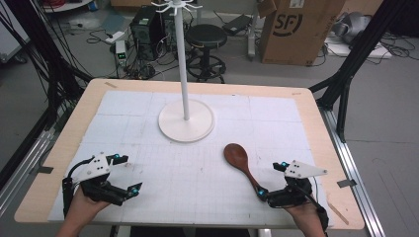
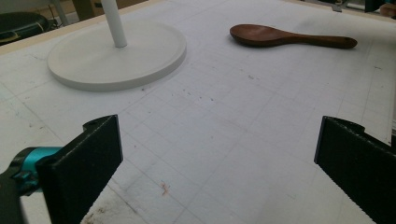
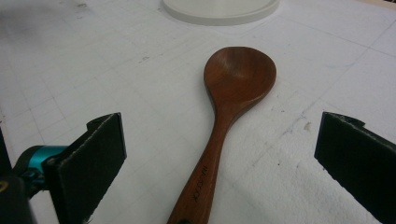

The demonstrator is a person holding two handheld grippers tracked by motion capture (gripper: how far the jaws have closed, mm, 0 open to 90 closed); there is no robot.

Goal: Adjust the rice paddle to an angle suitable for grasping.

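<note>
while the wooden spoon (image 1: 241, 164) lies flat on the white mat (image 1: 148, 106), just in front of the stand's round base (image 1: 187, 121) and a little to its right, nothing has been lifted yet. the right gripper (image 1: 272, 178) sits at the handle end of the spoon, its jaws spread wide with the handle running between them, untouched by either pad as far as the right gripper view shows (image 3: 219, 121). the left gripper (image 1: 126, 174) waits well to the left of the base, near the front edge of the mat, jaws equally wide and holding nothing; its own view looks across bare mat toward the base (image 2: 116, 56) and the spoon (image 2: 289, 37). judging by this, the work is at its very start: the grasp on the handle is lined up but not made, and carrying the spoon, likely to the stand's hooks (image 1: 175, 6), is all left to do. counted: one spoon, one stand, two grippers, one mat.
</note>
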